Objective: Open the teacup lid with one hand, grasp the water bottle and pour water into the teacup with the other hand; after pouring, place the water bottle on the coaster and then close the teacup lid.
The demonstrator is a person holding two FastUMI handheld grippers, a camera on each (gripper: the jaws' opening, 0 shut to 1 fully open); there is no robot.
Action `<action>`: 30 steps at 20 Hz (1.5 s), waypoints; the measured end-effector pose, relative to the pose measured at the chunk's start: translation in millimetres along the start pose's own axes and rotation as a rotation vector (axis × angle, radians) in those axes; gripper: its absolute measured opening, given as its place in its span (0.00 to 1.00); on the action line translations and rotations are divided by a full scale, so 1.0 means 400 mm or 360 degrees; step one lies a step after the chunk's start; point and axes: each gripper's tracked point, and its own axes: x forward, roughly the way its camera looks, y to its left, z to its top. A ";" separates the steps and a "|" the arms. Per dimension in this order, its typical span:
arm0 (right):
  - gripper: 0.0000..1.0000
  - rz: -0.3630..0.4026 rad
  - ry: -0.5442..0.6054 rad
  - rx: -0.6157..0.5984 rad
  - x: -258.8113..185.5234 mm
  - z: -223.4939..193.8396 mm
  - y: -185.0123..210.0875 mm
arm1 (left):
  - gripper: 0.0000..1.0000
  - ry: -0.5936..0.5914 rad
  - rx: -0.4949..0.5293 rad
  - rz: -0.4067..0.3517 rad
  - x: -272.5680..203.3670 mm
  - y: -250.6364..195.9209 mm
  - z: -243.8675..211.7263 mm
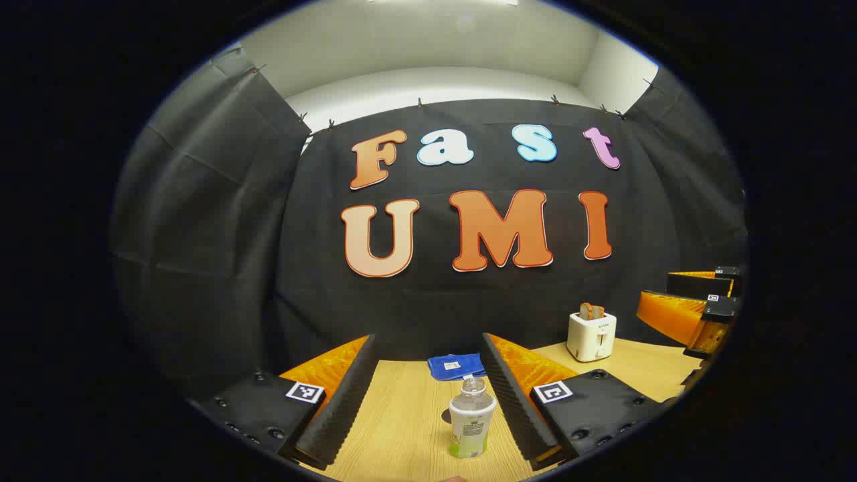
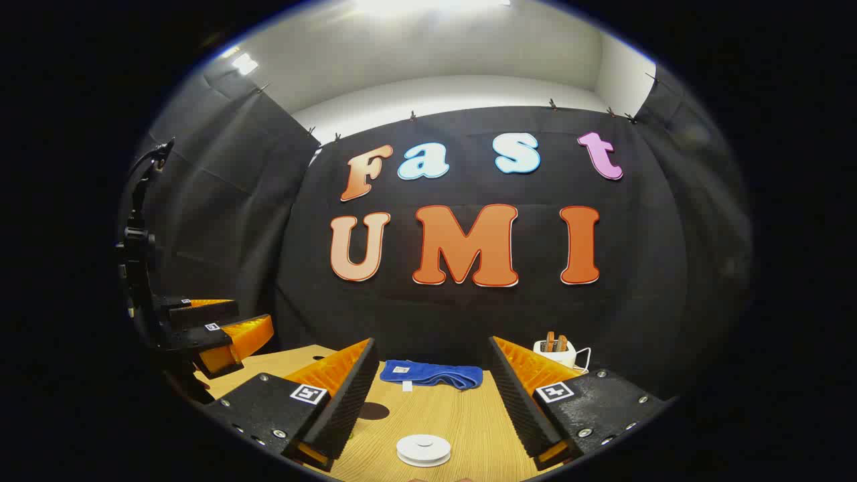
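The long light wooden counter [image 1: 402, 428] lay under both grippers. The left gripper [image 1: 428, 442], black with orange sides and ridged black pads, was wide open and held nothing. The right gripper [image 2: 428, 438], made the same way, was wide open too. A white toaster [image 1: 592, 336] with bread slices in it stood on the counter far ahead and to the right of the left gripper. A folded blue cloth [image 2: 432, 374] lay ahead of the right gripper, near the back edge. The clear plastic water bottle [image 1: 471, 426] with a white and green label stood upright between the left gripper's fingers, nearer the right one, not touching. The round white teacup lid [image 2: 423, 449] sat low between the right gripper's fingers, touching neither.
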 end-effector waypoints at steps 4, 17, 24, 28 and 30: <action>0.97 0.0003 0.0006 -0.0002 0.005 0.000 0.000 | 0.97 0.0005 -0.0103 -0.0098 -0.006 -0.038 0.005; 0.97 -0.0015 -0.0030 -0.0002 0.000 0.023 -0.016 | 0.98 -0.0046 -0.0146 -0.0181 -0.007 -0.063 0.033; 0.97 -0.0010 0.0017 -0.0031 0.010 -0.010 -0.010 | 0.98 -0.0116 -0.0197 -0.0103 -0.010 -0.025 0.054; 0.97 0.0012 0.0106 -0.0021 0.029 -0.068 0.006 | 0.98 -0.0129 -0.0231 -0.0065 -0.010 -0.007 0.046; 0.97 0.0035 0.0143 -0.0007 0.039 -0.100 0.018 | 0.98 -0.0145 -0.0220 -0.0058 -0.012 -0.002 0.043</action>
